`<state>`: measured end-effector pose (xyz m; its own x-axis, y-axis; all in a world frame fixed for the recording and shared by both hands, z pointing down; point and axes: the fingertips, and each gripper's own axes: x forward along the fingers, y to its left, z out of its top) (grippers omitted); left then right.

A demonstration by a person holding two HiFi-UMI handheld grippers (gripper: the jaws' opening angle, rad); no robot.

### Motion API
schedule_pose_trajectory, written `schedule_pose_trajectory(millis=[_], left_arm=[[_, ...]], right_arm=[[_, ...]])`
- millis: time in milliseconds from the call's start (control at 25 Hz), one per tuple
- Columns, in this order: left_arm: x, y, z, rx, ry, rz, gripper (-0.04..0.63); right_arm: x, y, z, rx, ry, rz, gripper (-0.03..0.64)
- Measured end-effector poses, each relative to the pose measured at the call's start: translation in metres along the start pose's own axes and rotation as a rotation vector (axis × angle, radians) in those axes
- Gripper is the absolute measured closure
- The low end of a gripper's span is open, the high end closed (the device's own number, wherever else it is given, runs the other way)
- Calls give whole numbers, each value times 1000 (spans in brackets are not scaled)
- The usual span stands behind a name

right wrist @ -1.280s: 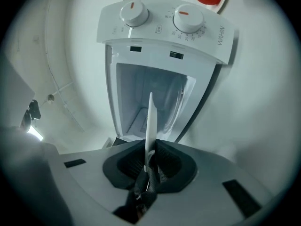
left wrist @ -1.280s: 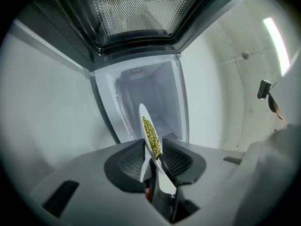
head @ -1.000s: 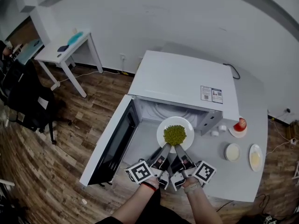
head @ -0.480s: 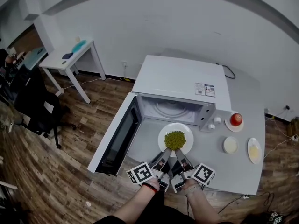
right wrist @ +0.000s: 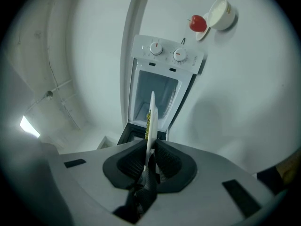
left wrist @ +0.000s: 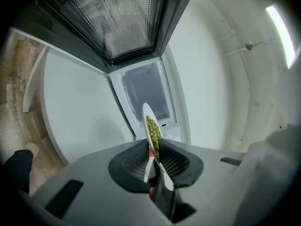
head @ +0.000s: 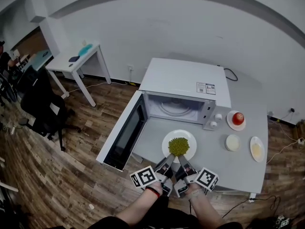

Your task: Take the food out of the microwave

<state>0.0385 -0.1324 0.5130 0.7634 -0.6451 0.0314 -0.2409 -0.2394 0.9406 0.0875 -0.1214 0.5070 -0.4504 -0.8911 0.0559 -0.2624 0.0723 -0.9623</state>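
Room: white walls, wood-plank floor point(head: 57, 175), with a white side table point(head: 72, 61) and a black chair point(head: 45, 109) off at 9 to 10 o'clock from the microwave
Surface: a grey surface point(head: 238, 173) carries the white microwave point(head: 183, 80); its door point(head: 125, 133) hangs open toward 8 o'clock and the turntable shows inside
Food: a white plate point(head: 189, 138) heaped with green peas point(head: 178, 146), outside the microwave, over the surface at 6 o'clock from the open cavity
Left gripper point(head: 167, 161): fingers clamped on the plate's near rim at about 7 o'clock, rim pinched between the pads
Right gripper point(head: 183, 161): fingers clamped on the same rim at about 5 o'clock, just beside the left one
Other dishes: a small bowl point(head: 232, 142) at 3 o'clock from the plate, a small dish point(head: 256, 149) past it, and a saucer with a red fruit point(head: 238, 119) at 1 o'clock, near the microwave's knobs
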Motion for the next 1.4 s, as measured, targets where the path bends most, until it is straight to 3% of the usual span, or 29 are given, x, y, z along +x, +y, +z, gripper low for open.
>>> schedule_pose_trajectory(millis=[840,1400], left_arm=[[-61,-10,-47,-22,17,42,532],[-62,-13,-49,-10,53,41,534]], right_arm=[[-59,5,-49,50,38,-8,551],[-64,5,-49,56,0,-10,551]])
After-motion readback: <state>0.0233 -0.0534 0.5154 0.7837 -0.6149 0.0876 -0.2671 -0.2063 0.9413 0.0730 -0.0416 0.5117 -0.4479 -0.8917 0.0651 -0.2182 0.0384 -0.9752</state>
